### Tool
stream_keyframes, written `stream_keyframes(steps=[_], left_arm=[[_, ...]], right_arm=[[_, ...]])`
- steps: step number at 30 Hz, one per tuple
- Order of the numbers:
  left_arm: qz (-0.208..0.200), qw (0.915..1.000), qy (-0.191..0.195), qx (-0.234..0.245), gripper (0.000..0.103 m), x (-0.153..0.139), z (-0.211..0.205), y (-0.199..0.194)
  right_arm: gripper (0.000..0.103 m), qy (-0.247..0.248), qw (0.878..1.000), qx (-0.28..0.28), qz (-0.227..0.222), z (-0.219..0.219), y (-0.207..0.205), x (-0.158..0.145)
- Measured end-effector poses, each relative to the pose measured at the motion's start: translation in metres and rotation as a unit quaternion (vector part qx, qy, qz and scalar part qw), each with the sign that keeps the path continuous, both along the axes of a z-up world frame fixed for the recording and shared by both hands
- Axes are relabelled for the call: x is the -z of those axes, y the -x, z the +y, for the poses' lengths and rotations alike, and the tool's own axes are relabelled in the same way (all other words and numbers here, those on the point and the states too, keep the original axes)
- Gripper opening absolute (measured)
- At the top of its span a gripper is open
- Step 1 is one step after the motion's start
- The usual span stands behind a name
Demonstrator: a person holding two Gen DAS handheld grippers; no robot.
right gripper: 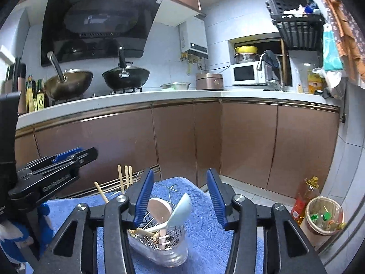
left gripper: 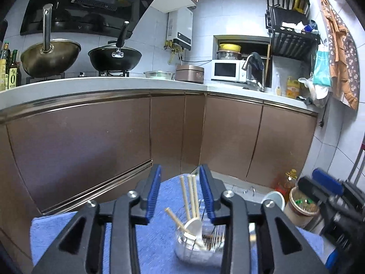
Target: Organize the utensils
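A clear utensil holder (right gripper: 159, 246) with a perforated metal insert stands on a blue towel (right gripper: 205, 228). It holds a pink spoon (right gripper: 159, 207), a pale blue spoon (right gripper: 180, 210) and several wooden chopsticks (right gripper: 124, 178). In the left wrist view the holder (left gripper: 196, 244) shows a white spoon (left gripper: 194, 227) and chopsticks (left gripper: 189, 194). My left gripper (left gripper: 180, 196) is open and empty, above and behind the holder. My right gripper (right gripper: 180, 198) is open and empty, its fingers on either side above the spoons. Each gripper shows in the other's view: the right one (left gripper: 324, 196), the left one (right gripper: 59, 166).
Brown cabinet doors (right gripper: 182, 141) and a white counter (right gripper: 114, 102) with two woks (right gripper: 125, 77) stand behind. An oil bottle (right gripper: 305, 201) and a small bin (right gripper: 324, 217) sit on the floor at right.
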State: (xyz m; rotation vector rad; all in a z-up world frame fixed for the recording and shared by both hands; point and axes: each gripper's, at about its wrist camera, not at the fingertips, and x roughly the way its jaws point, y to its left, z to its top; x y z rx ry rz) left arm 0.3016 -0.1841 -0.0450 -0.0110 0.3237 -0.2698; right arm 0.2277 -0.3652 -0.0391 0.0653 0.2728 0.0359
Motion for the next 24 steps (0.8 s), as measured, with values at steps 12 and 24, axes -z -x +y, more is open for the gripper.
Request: stream_keyframes(steps=[12,24], left_arm=[[0.021,0.9981,-0.048,-0.033,0.061,-0.016,0.047,0.087],[-0.004,0.9947,-0.078,-0.067,0.066,-0.029,0.080,0.154]], right_arm=[[0.065,-0.035,0.999,-0.001,0.010,0.006,0.078,-0.025],[0.090,-0.042,0.998,0.003,0.047,0.043,0.111,-0.017]])
